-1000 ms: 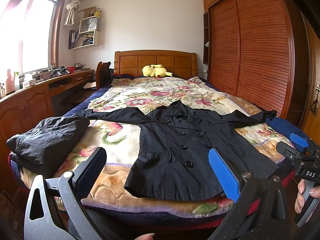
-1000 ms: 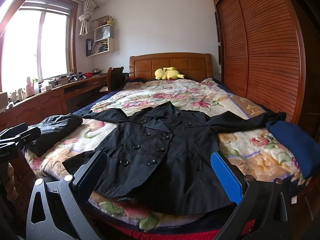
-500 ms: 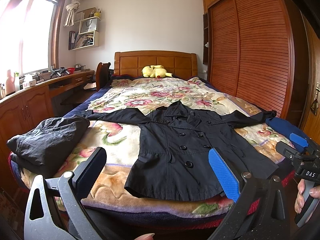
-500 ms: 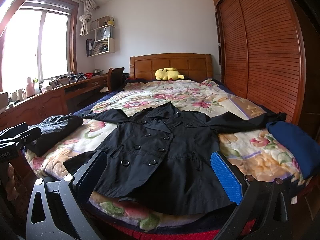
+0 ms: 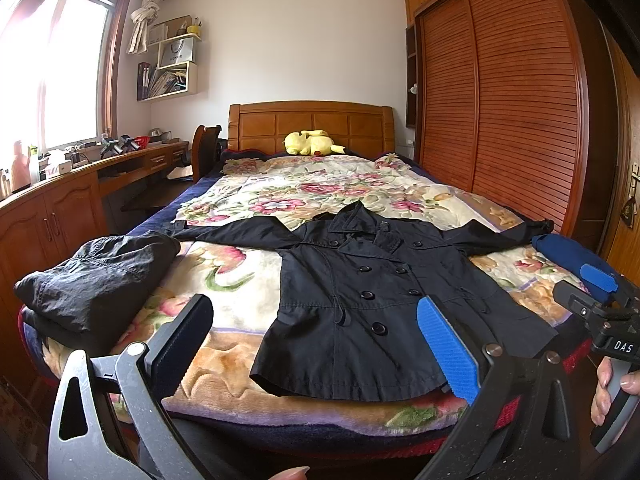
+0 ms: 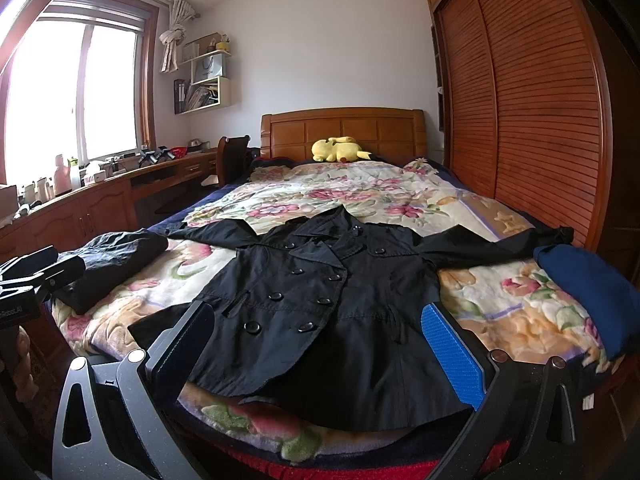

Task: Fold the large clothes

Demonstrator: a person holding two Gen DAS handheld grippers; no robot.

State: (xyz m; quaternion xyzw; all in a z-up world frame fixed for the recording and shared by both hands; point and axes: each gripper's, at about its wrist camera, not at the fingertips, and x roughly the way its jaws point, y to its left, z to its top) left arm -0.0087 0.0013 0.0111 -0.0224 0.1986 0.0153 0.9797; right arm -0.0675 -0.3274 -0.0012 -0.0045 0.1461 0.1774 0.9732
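Coat [image 5: 372,304], black and double-breasted, lies spread face-up with sleeves out on the floral bed [image 5: 240,272], both the left claw [image 5: 316,344] and right claw [image 6: 320,348] spread wide, gripping nothing.

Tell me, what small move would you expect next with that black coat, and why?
Probably the left gripper reaches to the end of the coat's left sleeve to fold it inward. The black coat lies flat and buttoned on the bed, both sleeves spread wide, and both grippers hover with jaws open, holding nothing; the right gripper could mirror it.
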